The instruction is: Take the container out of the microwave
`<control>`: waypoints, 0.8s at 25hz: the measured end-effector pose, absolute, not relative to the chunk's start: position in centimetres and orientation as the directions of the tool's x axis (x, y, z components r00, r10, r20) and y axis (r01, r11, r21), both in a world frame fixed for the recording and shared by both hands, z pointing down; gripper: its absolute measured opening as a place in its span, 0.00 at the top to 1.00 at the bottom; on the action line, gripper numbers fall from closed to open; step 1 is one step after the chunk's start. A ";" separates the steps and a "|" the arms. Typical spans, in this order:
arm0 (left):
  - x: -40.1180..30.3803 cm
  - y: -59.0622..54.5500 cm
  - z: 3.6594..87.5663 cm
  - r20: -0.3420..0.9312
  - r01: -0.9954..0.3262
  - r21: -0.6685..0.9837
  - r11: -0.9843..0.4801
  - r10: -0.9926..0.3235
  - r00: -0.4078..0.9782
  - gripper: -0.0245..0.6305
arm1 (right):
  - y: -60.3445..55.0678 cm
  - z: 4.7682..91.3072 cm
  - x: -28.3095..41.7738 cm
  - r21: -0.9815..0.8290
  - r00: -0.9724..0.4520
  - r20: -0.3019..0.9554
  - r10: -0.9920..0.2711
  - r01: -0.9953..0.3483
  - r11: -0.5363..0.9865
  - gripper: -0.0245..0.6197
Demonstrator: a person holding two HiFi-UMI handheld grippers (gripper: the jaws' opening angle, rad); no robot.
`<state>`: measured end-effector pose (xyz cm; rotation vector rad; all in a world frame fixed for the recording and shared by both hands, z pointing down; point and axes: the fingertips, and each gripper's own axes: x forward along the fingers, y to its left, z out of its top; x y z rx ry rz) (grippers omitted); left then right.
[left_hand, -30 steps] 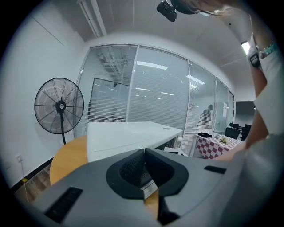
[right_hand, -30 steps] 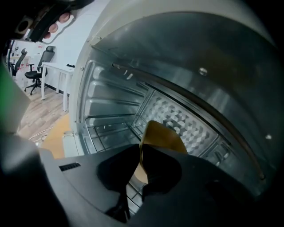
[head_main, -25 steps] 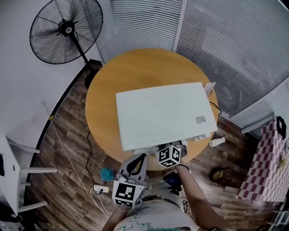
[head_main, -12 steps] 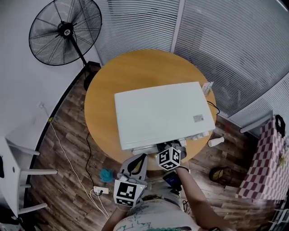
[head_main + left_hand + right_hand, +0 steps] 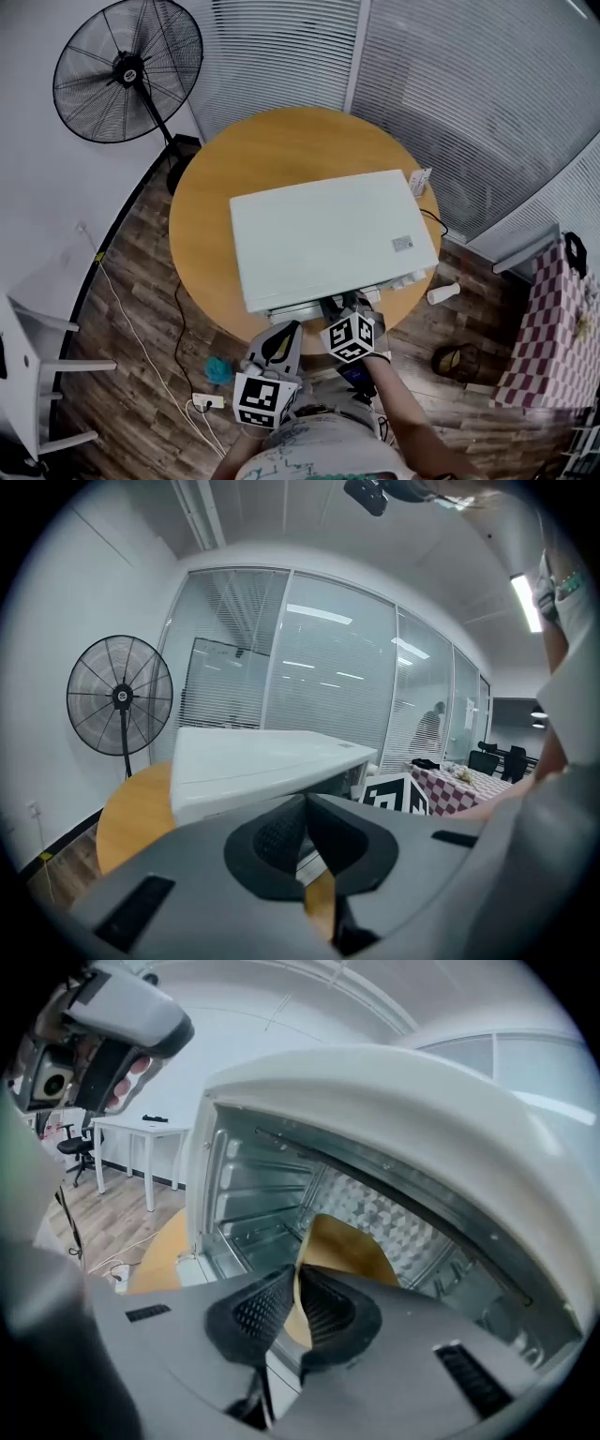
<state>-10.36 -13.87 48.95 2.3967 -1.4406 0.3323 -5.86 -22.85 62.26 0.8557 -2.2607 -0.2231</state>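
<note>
A white microwave (image 5: 328,239) stands on a round wooden table (image 5: 211,202). In the right gripper view its cavity (image 5: 253,1204) is open, with a tan container (image 5: 352,1246) inside near the front. My right gripper (image 5: 296,1312) is shut on the container's near rim; in the head view it sits at the microwave's front edge (image 5: 349,309). My left gripper (image 5: 278,342) hangs back below the table edge, to the left of the right one. Its jaws (image 5: 306,832) are shut with nothing between them.
A black pedestal fan (image 5: 127,70) stands at the back left. Glass walls with blinds run behind the table. On the wooden floor lie a power strip (image 5: 208,401) with cables and a white cup (image 5: 443,293). A checkered cloth (image 5: 553,337) is at the right.
My right gripper has drawn slightly back from the microwave toward me, still holding the container's rim. The left gripper has stayed put.
</note>
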 end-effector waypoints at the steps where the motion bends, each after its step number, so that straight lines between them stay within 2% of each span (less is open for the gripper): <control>1: -10.3 -13.8 48.9 0.362 -0.885 0.151 -0.440 -0.809 0.464 0.94 | -22.6 62.2 -5.8 0.375 -0.540 0.556 -0.632 -0.516 0.770 0.94; 20: -9.5 -12.2 49.3 0.369 -0.870 0.147 -0.471 -0.790 0.490 0.94 | -17.0 59.5 -4.9 0.203 -0.606 0.560 -0.565 -0.561 0.803 0.94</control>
